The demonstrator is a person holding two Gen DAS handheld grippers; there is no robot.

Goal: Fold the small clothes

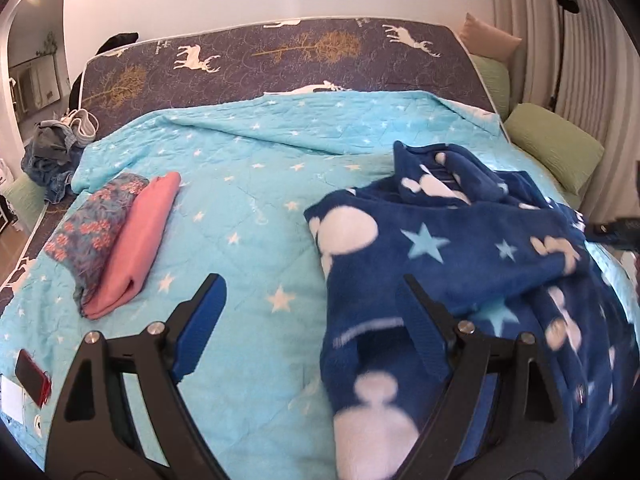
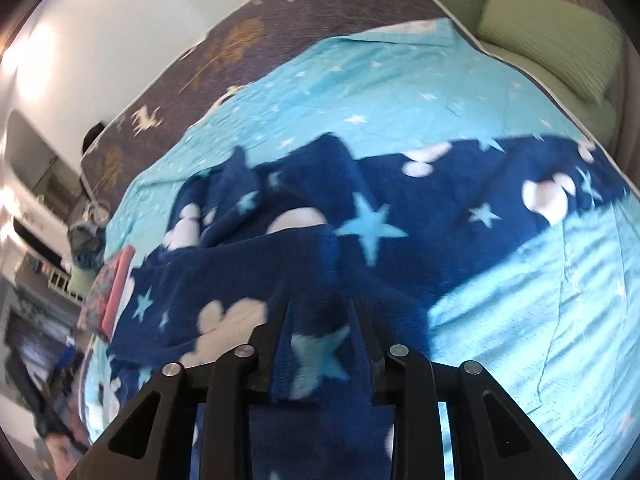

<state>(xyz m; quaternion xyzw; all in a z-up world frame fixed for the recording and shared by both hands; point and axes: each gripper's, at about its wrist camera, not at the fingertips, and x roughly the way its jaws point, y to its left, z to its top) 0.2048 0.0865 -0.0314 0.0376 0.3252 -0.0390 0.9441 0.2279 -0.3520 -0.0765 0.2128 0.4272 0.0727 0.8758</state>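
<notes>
Nearest in the left wrist view, left gripper [image 1: 312,292] with jaws spread wide and nothing between them, blue pads facing inward, one finger over bare quilt, the other overlapping the near edge of the navy fleece garment [image 1: 460,256] in the picture; contact there impossible to judge. Nearest in the right wrist view, right gripper [image 2: 320,312] with jaws drawn close and clamped on a bunched fold of the same navy fleece garment [image 2: 360,200], fabric filling the gap between the fingers and running back beneath the gripper body. Beyond the fingers, the garment spread crumpled across the right half of the light blue star quilt [image 1: 248,184], patterned with pale stars and white mouse-head shapes, one part rumpled up at its far side. To the left on the quilt, well apart from the fleece, a folded pink cloth [image 1: 144,236] lying just beside and touching a folded floral cloth [image 1: 96,224]. At the near left edge, a red phone [image 1: 34,376] next to a white card or paper. Farther back, a dark mattress cover [image 1: 280,60] printed with white deer and gold trees, exposed past the quilt's far edge. At the far left corner, a heap of grey and denim clothes [image 1: 52,160]; along the right side, green pillows [image 1: 556,152] against a ribbed curtain; behind everything, a plain white wall
</notes>
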